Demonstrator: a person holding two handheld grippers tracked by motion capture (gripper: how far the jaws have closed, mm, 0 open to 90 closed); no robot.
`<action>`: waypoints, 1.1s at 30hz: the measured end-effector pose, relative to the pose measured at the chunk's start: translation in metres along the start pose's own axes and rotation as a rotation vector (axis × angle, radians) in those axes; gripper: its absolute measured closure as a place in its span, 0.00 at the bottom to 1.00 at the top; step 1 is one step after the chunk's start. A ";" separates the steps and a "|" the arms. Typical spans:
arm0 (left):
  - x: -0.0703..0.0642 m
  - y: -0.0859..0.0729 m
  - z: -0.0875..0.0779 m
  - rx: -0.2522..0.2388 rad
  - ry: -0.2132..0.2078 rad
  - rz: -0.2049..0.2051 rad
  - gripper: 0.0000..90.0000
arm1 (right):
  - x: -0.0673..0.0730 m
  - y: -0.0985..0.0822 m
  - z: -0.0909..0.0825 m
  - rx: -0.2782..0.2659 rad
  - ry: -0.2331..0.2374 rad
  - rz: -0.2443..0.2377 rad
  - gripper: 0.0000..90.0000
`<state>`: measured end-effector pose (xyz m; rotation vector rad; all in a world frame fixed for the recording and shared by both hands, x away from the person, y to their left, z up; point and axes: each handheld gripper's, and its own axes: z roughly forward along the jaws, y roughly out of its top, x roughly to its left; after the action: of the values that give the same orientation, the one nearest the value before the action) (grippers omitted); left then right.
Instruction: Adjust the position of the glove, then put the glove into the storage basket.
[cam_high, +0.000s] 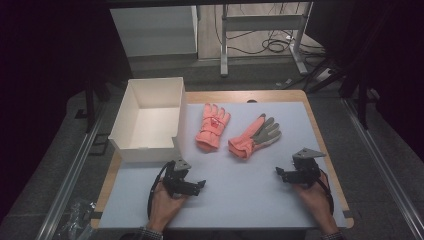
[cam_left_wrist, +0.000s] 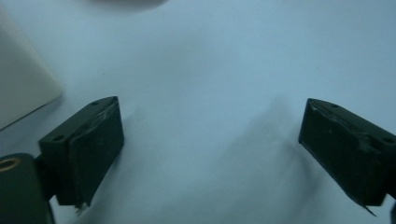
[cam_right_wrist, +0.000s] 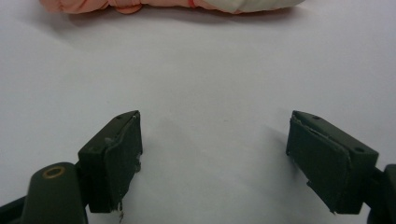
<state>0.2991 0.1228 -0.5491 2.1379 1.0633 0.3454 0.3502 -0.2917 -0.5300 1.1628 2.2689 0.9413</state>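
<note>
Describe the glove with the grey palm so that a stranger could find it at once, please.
Start at the white box on the table's left side. Two pink gloves lie to its right; take the farther one, the glove with the grey palm. Its neighbour, the all-pink glove, shows no grey.

Gloves (cam_high: 235, 132) soft knit cloth, table (cam_high: 240, 200) smooth matt, box (cam_high: 147, 120) matt cardboard.

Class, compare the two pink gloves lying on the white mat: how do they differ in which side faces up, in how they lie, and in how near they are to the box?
The left glove shows an all-pink side; the right glove shows grey on its fingers and palm. The left glove points almost straight away from the person; the right glove slants up to the right. The left glove lies nearer the white box. Both are pink, flat on the mat and untouched.
</note>
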 end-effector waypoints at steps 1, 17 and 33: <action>-0.003 0.000 0.001 0.008 0.021 0.023 0.04 | 0.000 0.000 0.000 0.000 0.000 -0.001 0.21; -0.002 0.000 0.001 0.012 0.019 0.027 0.04 | -0.001 0.001 0.000 0.008 -0.009 0.008 0.17; -0.002 0.000 0.001 0.013 0.020 0.029 0.04 | 0.001 0.004 0.000 0.023 -0.009 0.025 0.17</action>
<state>0.2982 0.1206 -0.5493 2.1669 1.0494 0.3751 0.3520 -0.2896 -0.5271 1.2047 2.2685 0.9200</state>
